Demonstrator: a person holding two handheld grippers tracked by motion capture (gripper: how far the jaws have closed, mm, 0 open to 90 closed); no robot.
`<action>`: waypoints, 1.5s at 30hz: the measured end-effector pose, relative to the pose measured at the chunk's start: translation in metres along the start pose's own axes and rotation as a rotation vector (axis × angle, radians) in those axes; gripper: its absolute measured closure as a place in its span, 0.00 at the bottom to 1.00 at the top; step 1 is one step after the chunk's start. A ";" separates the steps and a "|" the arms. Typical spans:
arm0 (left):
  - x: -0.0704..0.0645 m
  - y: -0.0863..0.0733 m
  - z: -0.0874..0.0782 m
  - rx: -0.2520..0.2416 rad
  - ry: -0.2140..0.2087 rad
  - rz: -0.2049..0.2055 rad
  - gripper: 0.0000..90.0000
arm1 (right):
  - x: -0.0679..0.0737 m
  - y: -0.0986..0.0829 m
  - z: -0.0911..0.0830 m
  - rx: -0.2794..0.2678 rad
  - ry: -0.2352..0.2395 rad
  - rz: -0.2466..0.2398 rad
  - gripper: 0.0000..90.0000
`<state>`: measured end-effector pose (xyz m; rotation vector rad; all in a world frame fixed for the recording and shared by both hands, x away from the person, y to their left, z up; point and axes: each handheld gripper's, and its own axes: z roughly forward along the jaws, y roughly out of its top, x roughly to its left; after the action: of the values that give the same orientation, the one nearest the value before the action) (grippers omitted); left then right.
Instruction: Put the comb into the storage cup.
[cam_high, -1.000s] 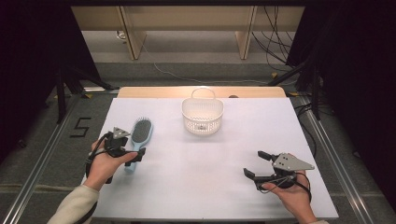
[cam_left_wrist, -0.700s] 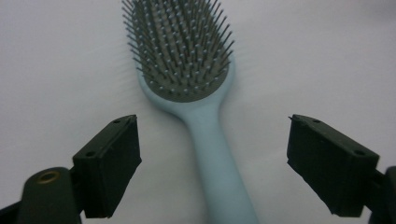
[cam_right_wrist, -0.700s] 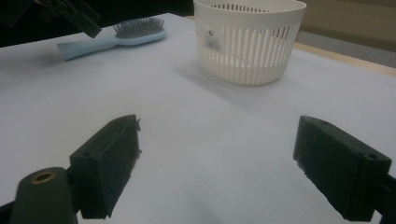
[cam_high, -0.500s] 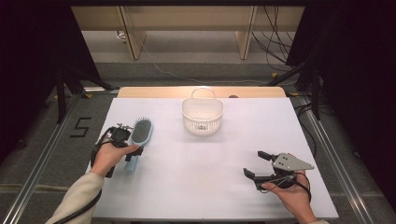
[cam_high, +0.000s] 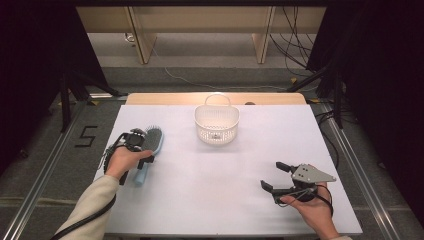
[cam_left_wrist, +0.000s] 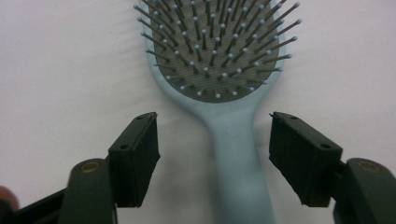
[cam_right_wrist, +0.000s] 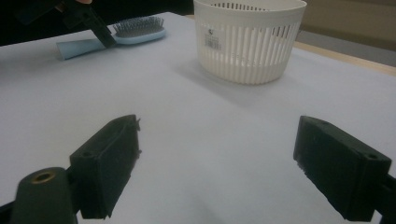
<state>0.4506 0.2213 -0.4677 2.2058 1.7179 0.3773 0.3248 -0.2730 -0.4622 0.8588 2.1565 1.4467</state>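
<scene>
White desk (cam_high: 225, 200) w/ white basket (cam_high: 216, 123) at far centre. Light-blue hairbrush (cam_high: 148, 150) lies flat, well left of basket, bristles up. Left tongs (cam_left_wrist: 212, 140) apart, straddling brush handle, not touching. Right tongs (cam_high: 275, 176) apart, nothing between, near-right of basket.

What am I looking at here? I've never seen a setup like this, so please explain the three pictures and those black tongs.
A person sits at a white table, holding hand-operated tongs in each hand. The high view looks down from above. The other two come from cameras mounted on the tongs, looking along their black jaws. On the table lie a light blue hairbrush, bristles up, and a white slatted basket. The left tongs are open, jaws on either side of the brush's handle, not yet gripping it. The right tongs are open over bare table. Nothing is held.
</scene>
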 end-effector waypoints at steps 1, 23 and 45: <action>0.000 0.000 0.001 0.003 -0.001 -0.005 0.39 | 0.000 0.000 0.000 0.001 -0.001 0.000 0.17; -0.006 0.013 0.005 0.090 0.002 -0.020 0.59 | 0.000 0.000 0.001 0.001 0.013 0.009 0.17; -0.011 0.020 0.006 0.141 0.006 -0.078 0.74 | 0.000 -0.001 0.001 0.001 0.016 0.011 0.17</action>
<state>0.4678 0.2053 -0.4655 2.2270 1.8804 0.2511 0.3250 -0.2727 -0.4629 0.8632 2.1675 1.4625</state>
